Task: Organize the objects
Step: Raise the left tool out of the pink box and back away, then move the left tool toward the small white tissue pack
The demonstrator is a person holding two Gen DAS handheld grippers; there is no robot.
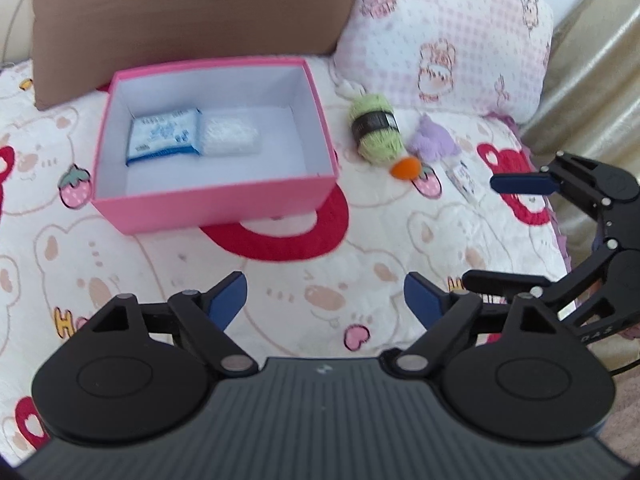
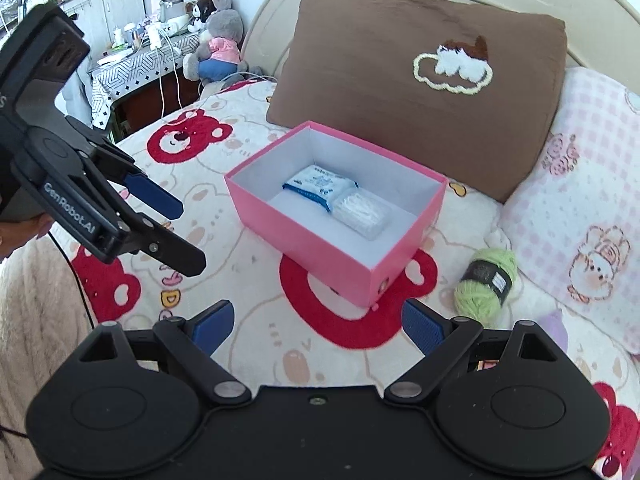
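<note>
A pink box [image 1: 212,200] [image 2: 304,236] stands open on the bed. Inside lie a blue-and-white tissue pack [image 1: 164,136] [image 2: 316,184] and a clear white packet [image 1: 229,134] [image 2: 362,214]. To the box's right lie a green yarn ball [image 1: 376,130] [image 2: 486,284], a purple knitted item [image 1: 432,140], an orange pom-pom [image 1: 406,168] and a small white packet [image 1: 464,178]. My left gripper [image 1: 325,302] [image 2: 188,236] is open and empty, in front of the box. My right gripper [image 2: 318,326] [image 1: 486,232] is open and empty, right of the loose items.
A brown pillow [image 2: 420,80] and a pink checked pillow [image 1: 448,36] lean behind the box. The bedspread [image 1: 360,264] has bear prints. A side table with plush toys [image 2: 216,40] stands left of the bed. The bed edge is at the right [image 1: 560,232].
</note>
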